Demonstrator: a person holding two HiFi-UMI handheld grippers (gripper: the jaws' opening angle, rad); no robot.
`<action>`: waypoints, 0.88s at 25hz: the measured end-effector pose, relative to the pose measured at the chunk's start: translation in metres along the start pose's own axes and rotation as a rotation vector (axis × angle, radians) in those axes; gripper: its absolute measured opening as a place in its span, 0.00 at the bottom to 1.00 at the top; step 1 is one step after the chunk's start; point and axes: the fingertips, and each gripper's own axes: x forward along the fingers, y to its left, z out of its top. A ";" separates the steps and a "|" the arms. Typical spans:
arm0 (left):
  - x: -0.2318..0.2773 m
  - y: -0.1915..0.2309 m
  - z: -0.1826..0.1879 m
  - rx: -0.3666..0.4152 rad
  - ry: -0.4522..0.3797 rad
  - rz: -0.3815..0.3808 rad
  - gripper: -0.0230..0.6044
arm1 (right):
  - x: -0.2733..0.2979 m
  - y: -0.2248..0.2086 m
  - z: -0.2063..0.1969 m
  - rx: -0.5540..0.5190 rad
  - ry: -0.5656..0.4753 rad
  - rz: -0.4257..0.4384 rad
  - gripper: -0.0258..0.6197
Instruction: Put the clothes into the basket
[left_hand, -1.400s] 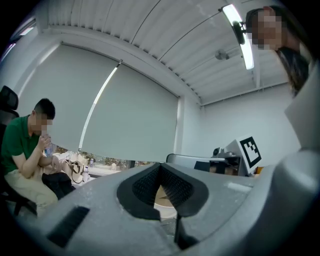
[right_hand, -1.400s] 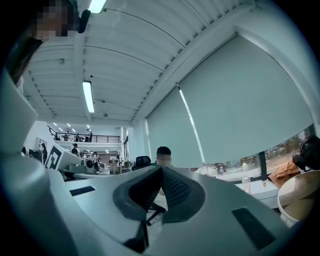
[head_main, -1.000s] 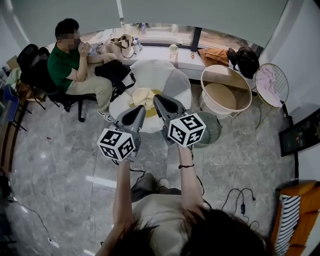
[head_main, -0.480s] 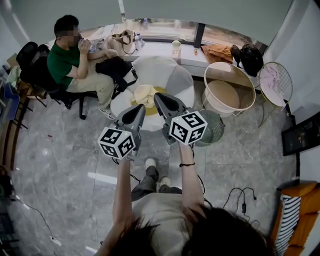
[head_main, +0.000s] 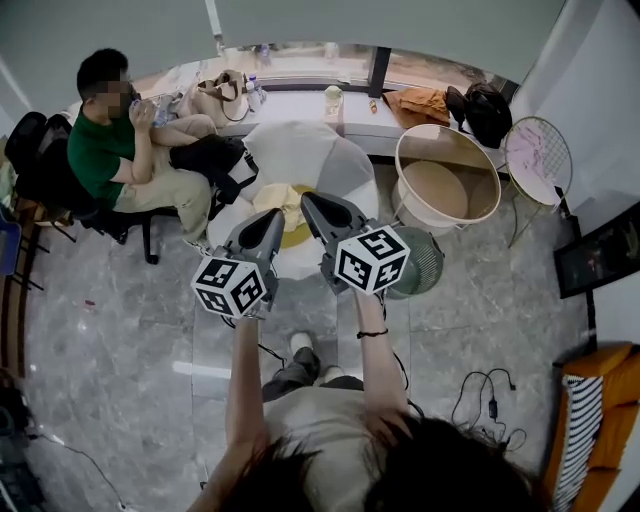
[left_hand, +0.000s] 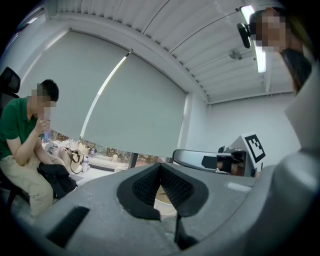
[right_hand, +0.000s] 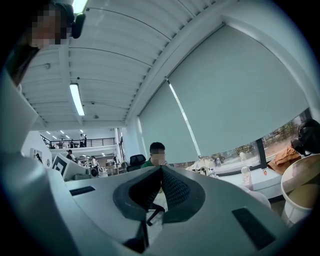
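A pale yellow garment (head_main: 283, 200) lies on a round white table (head_main: 310, 150) straight ahead. To its right stands the large white round basket (head_main: 440, 228), which also shows at the right edge of the right gripper view (right_hand: 302, 190). My left gripper (head_main: 272, 218) is held level with its tip at the table's near edge, just left of the garment. My right gripper (head_main: 308, 200) hangs beside it on the right, its tip over the garment's edge. Both are shut with nothing in them: the left gripper's (left_hand: 160, 167) pads meet, and so do the right gripper's (right_hand: 161, 169).
A seated person in a green shirt (head_main: 100, 150) is left of the table, with a black bag (head_main: 205, 160) on the table's left side. A green mesh bin (head_main: 418, 260) stands below the basket. A wire chair with pink cloth (head_main: 535, 160) is far right; cables (head_main: 480, 390) lie on the floor.
Both grippers have advanced together toward the round table, which now sits closer under their tips. Their jaws stay shut.
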 end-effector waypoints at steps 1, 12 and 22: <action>0.005 0.005 0.001 -0.001 0.001 -0.009 0.05 | 0.005 -0.004 0.000 -0.001 0.001 -0.008 0.05; 0.027 0.048 0.004 -0.010 0.001 -0.044 0.05 | 0.049 -0.025 -0.013 -0.001 0.023 -0.026 0.05; 0.057 0.089 0.010 -0.011 0.003 -0.017 0.05 | 0.099 -0.053 -0.009 0.000 0.045 0.024 0.05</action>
